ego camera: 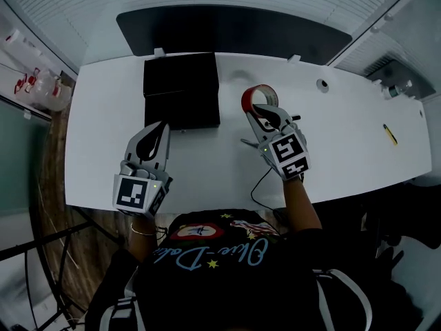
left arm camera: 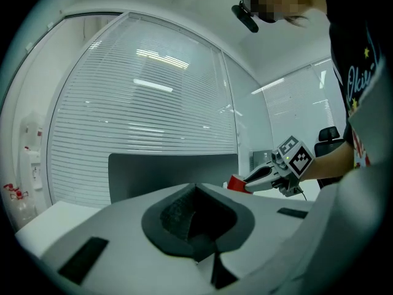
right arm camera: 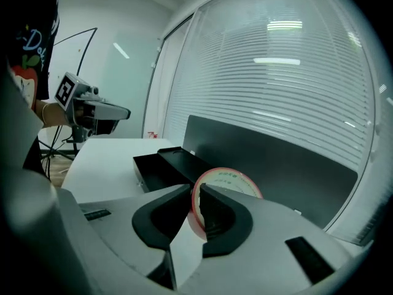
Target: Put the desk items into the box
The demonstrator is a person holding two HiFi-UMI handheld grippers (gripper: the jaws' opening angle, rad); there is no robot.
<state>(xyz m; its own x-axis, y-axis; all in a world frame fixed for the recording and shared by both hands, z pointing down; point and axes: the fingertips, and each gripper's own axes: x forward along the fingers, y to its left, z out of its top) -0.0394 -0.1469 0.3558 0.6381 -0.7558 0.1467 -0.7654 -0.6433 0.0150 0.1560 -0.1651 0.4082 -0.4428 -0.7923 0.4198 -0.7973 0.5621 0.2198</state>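
A red tape roll point(ego camera: 256, 94) point(right arm camera: 225, 179) hangs above the white desk point(ego camera: 344, 136), right of the middle, standing on edge. My right gripper point(ego camera: 262, 113) point(right arm camera: 194, 209) is shut on its rim. The open black box point(ego camera: 180, 81) point(right arm camera: 157, 167) lies at the back of the desk, left of the roll. My left gripper point(ego camera: 154, 134) point(left arm camera: 198, 225) hovers over the front left of the desk, just short of the box, its jaws together with nothing between them. The left gripper view also catches the right gripper point(left arm camera: 250, 181) with the red roll point(left arm camera: 236, 183).
A small yellow item point(ego camera: 390, 134) lies near the desk's right end, and a small round object point(ego camera: 322, 85) sits toward the back right. A dark panel point(ego camera: 234, 33) stands behind the desk. A thin cable point(ego camera: 264, 178) runs off the front edge. Bottles point(ego camera: 34, 81) stand at far left.
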